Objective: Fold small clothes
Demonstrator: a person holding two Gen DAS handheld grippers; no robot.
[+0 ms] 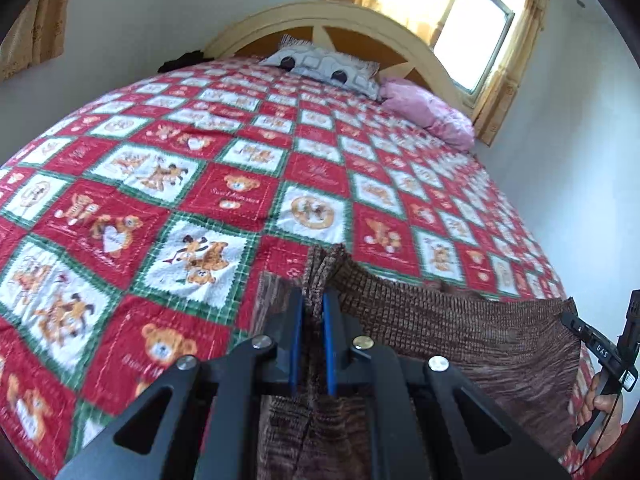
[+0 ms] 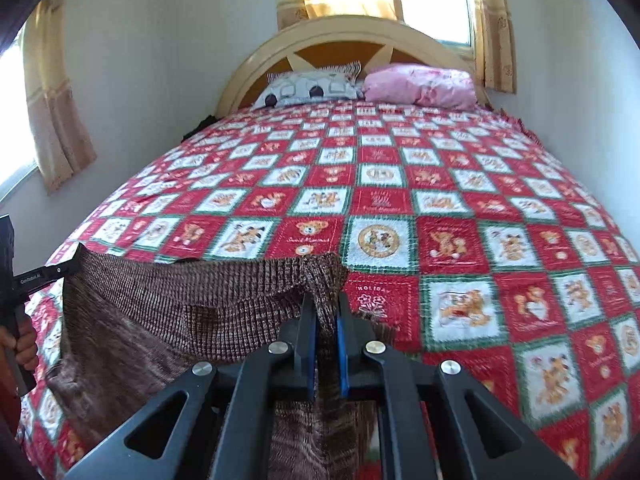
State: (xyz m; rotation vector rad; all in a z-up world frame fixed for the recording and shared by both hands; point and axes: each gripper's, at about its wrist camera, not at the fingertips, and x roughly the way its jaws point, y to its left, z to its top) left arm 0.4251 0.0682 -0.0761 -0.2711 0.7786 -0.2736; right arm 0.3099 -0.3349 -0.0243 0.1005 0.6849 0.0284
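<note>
A brown knitted garment (image 1: 448, 320) hangs stretched between both grippers above the foot of the bed. My left gripper (image 1: 313, 300) is shut on one top corner of it, the cloth bunched between the blue pads. In the left wrist view the right gripper (image 1: 572, 320) shows at the far right edge, held by a hand (image 1: 604, 412). My right gripper (image 2: 325, 304) is shut on the other top corner of the brown garment (image 2: 180, 304). The left gripper (image 2: 74, 264) pinches the far corner at the left edge of the right wrist view. The garment's lower part drapes below the tools.
A red, white and green teddy-bear quilt (image 2: 400, 200) covers the bed. A grey patterned pillow (image 2: 308, 88) and a pink pillow (image 2: 420, 84) lie at the cream headboard (image 2: 340, 32). Curtained windows (image 1: 472, 28) are behind the headboard and on the left wall. Walls stand close on both sides.
</note>
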